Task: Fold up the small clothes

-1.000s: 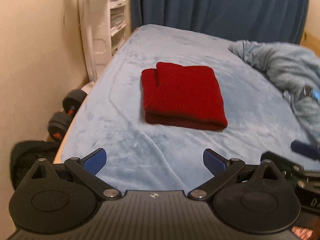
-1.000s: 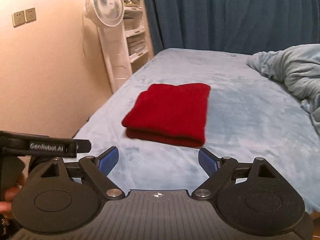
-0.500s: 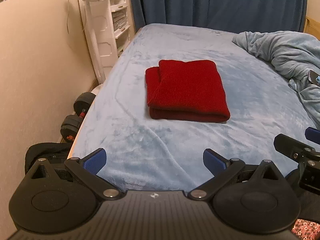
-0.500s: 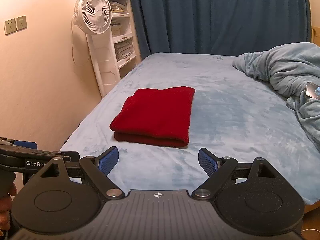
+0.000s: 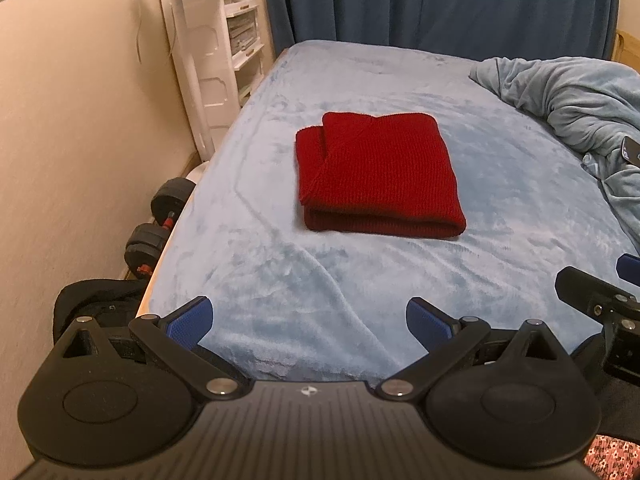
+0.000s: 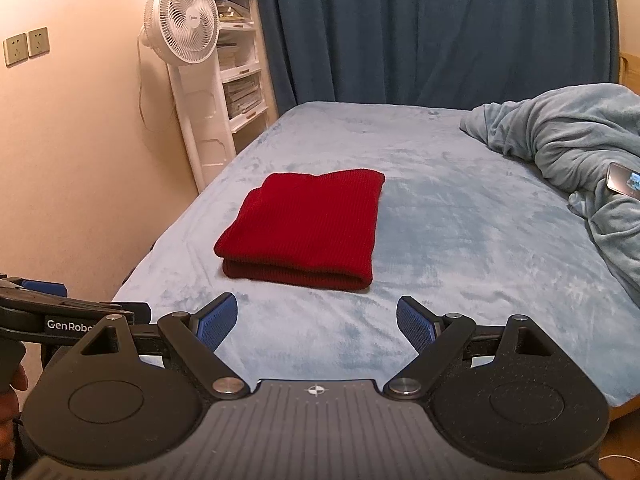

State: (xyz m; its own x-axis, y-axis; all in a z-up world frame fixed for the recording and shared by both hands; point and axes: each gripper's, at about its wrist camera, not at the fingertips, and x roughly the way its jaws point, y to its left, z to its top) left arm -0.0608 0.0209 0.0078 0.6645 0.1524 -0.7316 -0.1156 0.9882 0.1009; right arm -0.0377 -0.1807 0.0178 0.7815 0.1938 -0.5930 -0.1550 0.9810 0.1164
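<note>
A red knit garment [image 5: 376,176] lies folded into a flat rectangle on the light blue bed [image 5: 280,280]; it also shows in the right wrist view [image 6: 308,228]. My left gripper [image 5: 308,320] is open and empty, held over the bed's near edge, well short of the garment. My right gripper [image 6: 316,320] is open and empty, also back at the near edge. Part of the right gripper shows at the right of the left wrist view [image 5: 600,300]. Part of the left gripper shows at the left of the right wrist view [image 6: 60,316].
A crumpled blue blanket [image 6: 560,144] with a phone [image 6: 622,179] on it lies at the right. A white fan [image 6: 182,20] and shelves [image 6: 240,80] stand by the left wall. Dumbbells [image 5: 160,224] and a black bag [image 5: 92,304] lie on the floor at the left.
Both grippers have drawn back and up from the garment, which looks smaller and farther away. The garment has not moved. Both grippers stay open.
</note>
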